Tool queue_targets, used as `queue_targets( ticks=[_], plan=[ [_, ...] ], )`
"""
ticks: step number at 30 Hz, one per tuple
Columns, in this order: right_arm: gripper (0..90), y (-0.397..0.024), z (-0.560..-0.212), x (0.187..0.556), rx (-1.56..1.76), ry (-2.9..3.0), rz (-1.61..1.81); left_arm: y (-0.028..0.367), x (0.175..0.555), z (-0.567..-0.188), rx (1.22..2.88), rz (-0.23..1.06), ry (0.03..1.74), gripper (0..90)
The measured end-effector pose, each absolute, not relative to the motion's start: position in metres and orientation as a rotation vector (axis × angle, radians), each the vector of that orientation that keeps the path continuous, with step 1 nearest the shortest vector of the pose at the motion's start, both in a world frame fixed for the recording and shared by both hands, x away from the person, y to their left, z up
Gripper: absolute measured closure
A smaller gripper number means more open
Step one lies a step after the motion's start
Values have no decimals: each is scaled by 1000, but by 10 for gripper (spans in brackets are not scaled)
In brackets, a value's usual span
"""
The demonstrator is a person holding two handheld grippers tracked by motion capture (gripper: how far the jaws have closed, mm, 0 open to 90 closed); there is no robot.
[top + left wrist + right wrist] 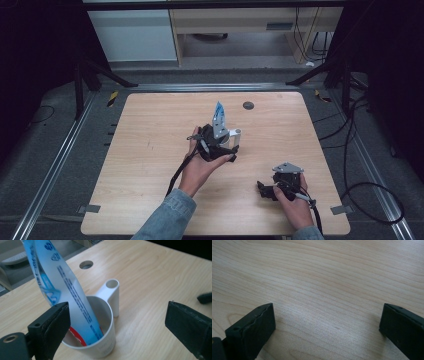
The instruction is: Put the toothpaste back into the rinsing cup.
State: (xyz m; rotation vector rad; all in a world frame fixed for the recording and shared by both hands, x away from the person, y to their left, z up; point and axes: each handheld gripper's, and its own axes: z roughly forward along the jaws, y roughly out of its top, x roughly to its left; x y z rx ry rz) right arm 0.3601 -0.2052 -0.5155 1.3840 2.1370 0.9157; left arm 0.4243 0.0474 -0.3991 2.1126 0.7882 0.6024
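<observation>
Toothpaste tube (67, 295), blue and white, leans tilted in the white cup (105, 340) near the middle of your table (150, 150), its lower end down inside and its top sticking out past the rim. Your left gripper (117, 322) stands with jaws wide around the cup, pads pressing on nothing. Your right gripper (327, 327) rests low over bare wood, well apart, jaws wide too.

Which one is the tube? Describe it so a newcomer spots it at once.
Start at the wooden table and find the white cup near its middle, just ahead of the left gripper, whose jaws stand open. The tube stands in that cup, leaning out over the rim. It is the one blue-and-white printed thing, flat at the top, with red at its lower end.
</observation>
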Motion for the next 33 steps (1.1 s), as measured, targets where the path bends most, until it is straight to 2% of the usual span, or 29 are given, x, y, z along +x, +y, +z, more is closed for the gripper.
queue_targets(
  ticks=[20, 33],
  plan=[
    [6, -205, -516, 360, 1383, 2138, 916, 80, 390, -423, 2228, 574, 730, 56],
    [6, -205, -516, 360, 1384, 2137, 916, 130, 391, -450, 2236, 596, 865, 59]
  ],
)
